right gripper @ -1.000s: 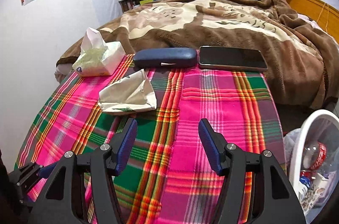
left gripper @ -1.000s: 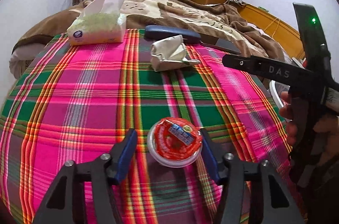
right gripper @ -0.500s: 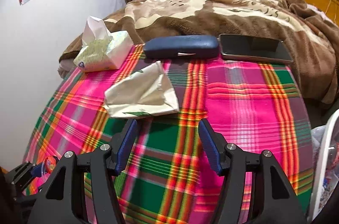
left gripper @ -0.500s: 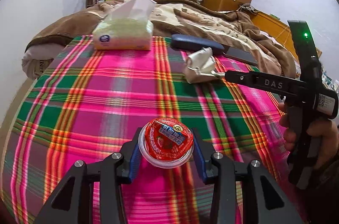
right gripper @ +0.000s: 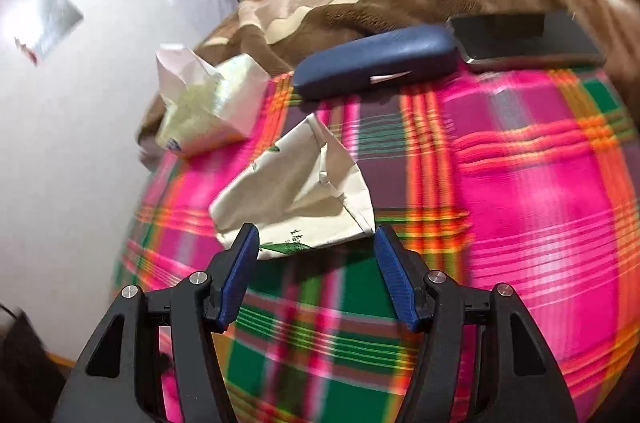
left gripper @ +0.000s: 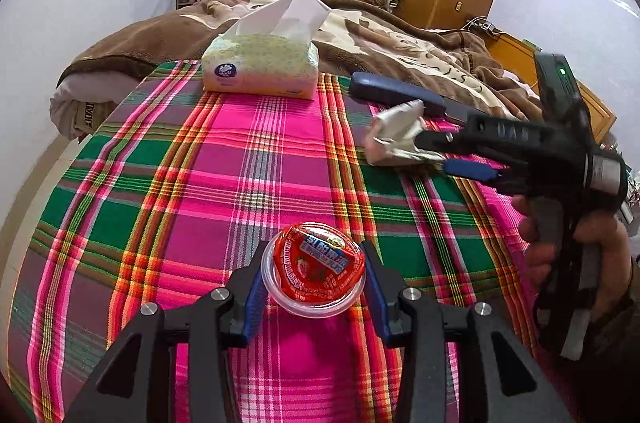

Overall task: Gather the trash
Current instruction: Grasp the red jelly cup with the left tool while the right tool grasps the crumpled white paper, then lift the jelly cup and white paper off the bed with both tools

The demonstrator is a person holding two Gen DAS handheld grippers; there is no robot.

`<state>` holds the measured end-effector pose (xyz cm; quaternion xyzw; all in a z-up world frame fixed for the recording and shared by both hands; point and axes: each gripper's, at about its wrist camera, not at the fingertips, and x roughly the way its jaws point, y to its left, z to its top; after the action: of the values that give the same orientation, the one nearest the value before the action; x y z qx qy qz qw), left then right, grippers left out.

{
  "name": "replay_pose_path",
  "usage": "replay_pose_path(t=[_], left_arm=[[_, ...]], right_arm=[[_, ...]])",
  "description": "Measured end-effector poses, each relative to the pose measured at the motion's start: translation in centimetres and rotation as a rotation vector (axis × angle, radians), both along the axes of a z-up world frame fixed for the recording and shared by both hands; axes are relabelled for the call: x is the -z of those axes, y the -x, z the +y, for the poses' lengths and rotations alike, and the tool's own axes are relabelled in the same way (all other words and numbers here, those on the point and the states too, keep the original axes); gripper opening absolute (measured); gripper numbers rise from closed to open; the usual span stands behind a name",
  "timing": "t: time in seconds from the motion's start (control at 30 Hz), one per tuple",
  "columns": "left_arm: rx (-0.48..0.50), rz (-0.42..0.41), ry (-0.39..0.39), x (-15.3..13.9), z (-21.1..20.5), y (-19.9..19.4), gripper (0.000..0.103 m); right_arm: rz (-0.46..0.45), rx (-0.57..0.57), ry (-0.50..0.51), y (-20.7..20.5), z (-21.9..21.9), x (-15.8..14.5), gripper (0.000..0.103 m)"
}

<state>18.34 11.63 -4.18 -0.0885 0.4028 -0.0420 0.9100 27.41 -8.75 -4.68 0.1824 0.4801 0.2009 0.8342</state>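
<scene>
Left gripper (left gripper: 314,287) jaws just been closing, now clamping jelly cup (left gripper: 313,273) by rim above plaid counter (left gripper: 200,175). Right gripper (right gripper: 316,255) jaws gaping, empty, nearing crumpled paper bag (right gripper: 296,195). I'm guessing bag's light, floppy; pinching near edge.

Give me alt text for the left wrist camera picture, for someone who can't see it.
The left gripper is closed on a small clear cup with a red foil lid over a pink and green plaid cloth. Farther back, the right gripper reaches toward a crumpled white wrapper, with a tissue pack behind.
</scene>
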Motion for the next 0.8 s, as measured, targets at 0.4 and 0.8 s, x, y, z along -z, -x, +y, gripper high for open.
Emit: replay_pose_path(t=[0.4, 0.8], left_arm=[[0.002, 0.008, 0.019, 0.3, 0.1, -0.4, 0.043], [0.002, 0.006, 0.031, 0.4, 0.3, -0.5, 0.043]], right_arm=[[-0.004, 0.066, 0.065, -0.9, 2.2, 0.2, 0.053], [-0.054, 0.044, 0.058, -0.7, 1.6, -0.5, 0.014]])
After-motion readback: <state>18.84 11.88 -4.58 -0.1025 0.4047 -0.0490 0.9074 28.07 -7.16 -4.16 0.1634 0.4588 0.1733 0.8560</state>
